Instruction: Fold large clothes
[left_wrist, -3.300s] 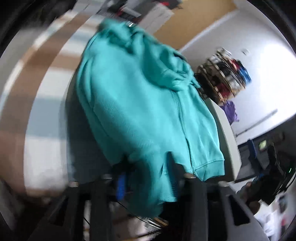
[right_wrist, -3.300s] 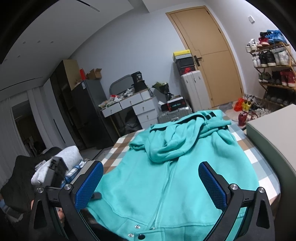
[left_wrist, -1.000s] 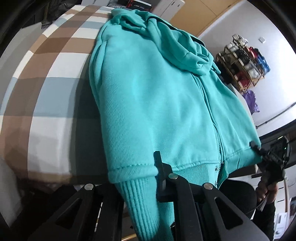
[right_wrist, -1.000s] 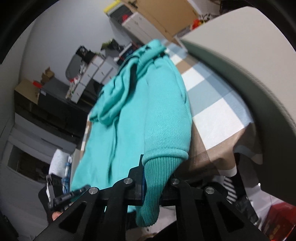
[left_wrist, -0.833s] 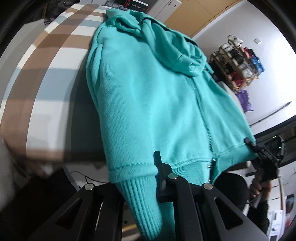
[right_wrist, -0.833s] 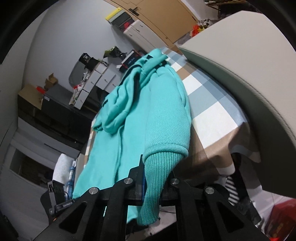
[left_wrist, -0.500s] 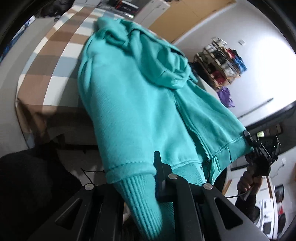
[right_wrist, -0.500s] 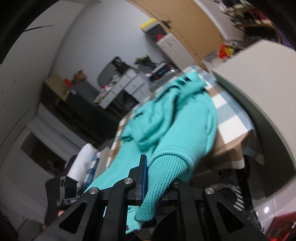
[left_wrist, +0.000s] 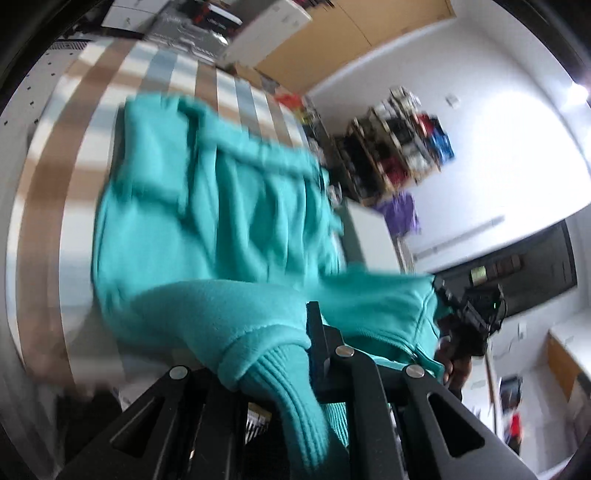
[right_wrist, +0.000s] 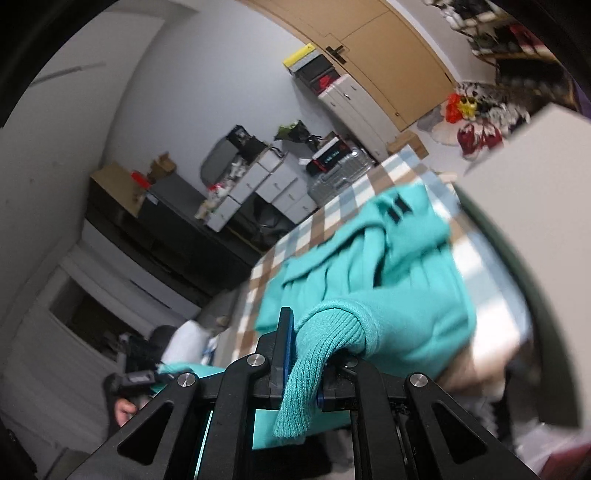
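Closest to each camera, a ribbed cuff of the teal hoodie (left_wrist: 207, 229) is pinched between pressed-together jaws: the left gripper (left_wrist: 295, 373) clamps 1 cuff (left_wrist: 295, 391) and the right gripper (right_wrist: 306, 365) clamps the other cuff (right_wrist: 314, 354), whose loose end hangs below the jaws. Beyond the cuffs, both sleeves are raised off the surface and the body of the hoodie bunches in folds on the bed's checked cover (right_wrist: 295, 236) of brown, blue and white squares. Past the hoodie's far edge, in the left wrist view, the right gripper shows at the hem's corner, with a hand (left_wrist: 456, 363) below it. Farthest off stand a shoe rack (left_wrist: 402, 147), a wooden door (right_wrist: 384, 55) and white drawers (right_wrist: 266, 184). Both views are motion-blurred.
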